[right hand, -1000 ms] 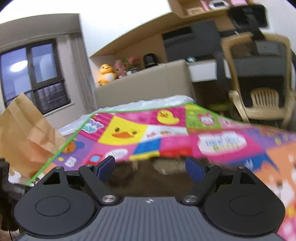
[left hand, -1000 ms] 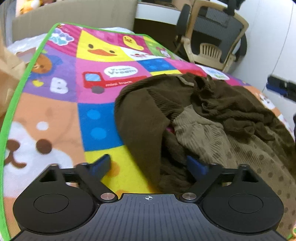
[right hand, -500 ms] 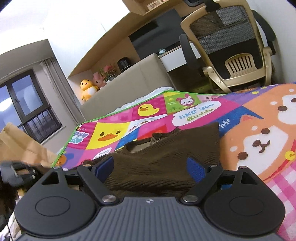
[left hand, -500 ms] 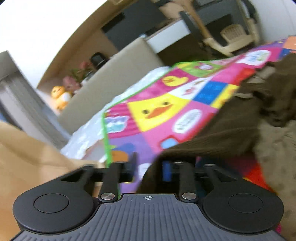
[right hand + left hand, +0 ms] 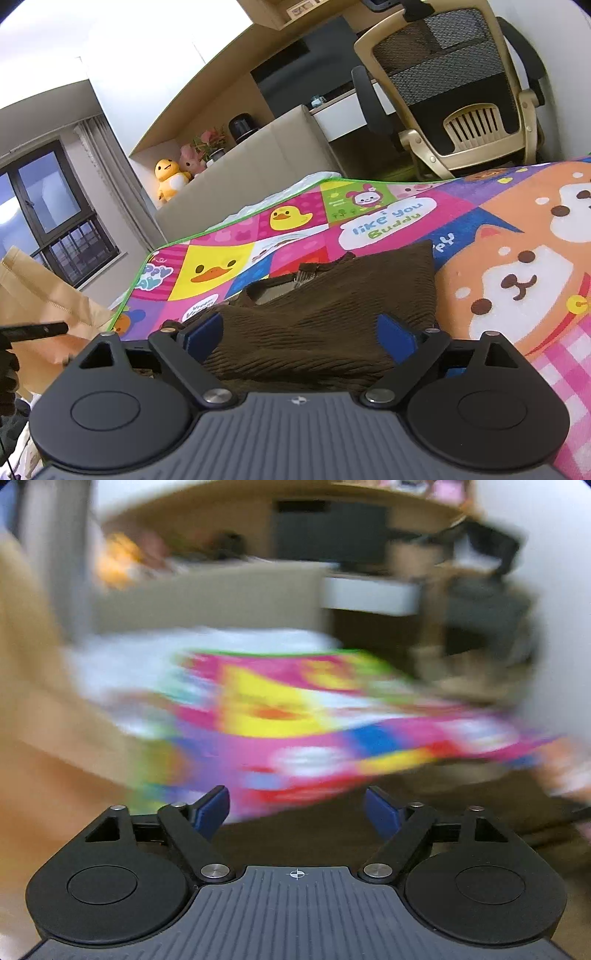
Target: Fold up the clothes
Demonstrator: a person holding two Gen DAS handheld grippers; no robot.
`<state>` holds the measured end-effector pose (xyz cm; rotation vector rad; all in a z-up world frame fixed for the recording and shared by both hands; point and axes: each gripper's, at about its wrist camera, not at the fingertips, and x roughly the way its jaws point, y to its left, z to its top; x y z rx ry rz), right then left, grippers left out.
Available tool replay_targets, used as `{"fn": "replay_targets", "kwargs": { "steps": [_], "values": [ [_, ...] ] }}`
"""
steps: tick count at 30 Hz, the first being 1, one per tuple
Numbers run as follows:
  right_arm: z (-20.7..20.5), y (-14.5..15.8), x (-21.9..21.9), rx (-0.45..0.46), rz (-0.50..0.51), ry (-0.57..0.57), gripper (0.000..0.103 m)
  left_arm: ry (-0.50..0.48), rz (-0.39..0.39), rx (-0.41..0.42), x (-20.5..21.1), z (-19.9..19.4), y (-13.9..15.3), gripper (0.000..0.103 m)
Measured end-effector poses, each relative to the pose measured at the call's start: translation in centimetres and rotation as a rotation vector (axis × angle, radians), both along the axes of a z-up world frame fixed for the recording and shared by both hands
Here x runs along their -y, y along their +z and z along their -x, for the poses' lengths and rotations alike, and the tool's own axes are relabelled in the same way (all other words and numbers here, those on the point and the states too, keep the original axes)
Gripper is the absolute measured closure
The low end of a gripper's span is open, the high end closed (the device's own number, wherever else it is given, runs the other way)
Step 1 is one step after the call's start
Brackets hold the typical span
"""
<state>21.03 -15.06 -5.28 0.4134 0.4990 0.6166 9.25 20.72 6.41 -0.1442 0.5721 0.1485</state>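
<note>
Brown ribbed sweater (image 5: pixel 325 325) on mat (image 5: pixel 517 266) reading "like you Buddy", left tongs (image 5: pixel 297 808) and right tongs (image 5: pixel 301 336) both wide

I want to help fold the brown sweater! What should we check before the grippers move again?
1. Left gripper jaws open: ok.
2. Right gripper jaws open, nothing pinched: ok.
3. Brown sweater lying on the play mat: ok.
4. Sweater spread flat: not ok, it looks bunched and creased.
5. Left wrist view sharp enough to aim: not ok, it is badly blurred.
6. Where the sleeves lie: cannot tell.
</note>
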Motion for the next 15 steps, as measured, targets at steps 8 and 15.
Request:
{"fn": "replay_targets", "kwargs": {
  "steps": [8,15],
  "values": [
    [1.5,1.5,3.6,0.123,-0.137,-0.131,0.011,-0.272,0.206,-0.167,7.2,-10.3,-7.1,0.015],
    [0.8,1.3,5.1,0.093,-0.182,-0.173,0.011,-0.31,0.034,-0.128,11.0,-12.1,-7.3,0.086]
  ]
}}
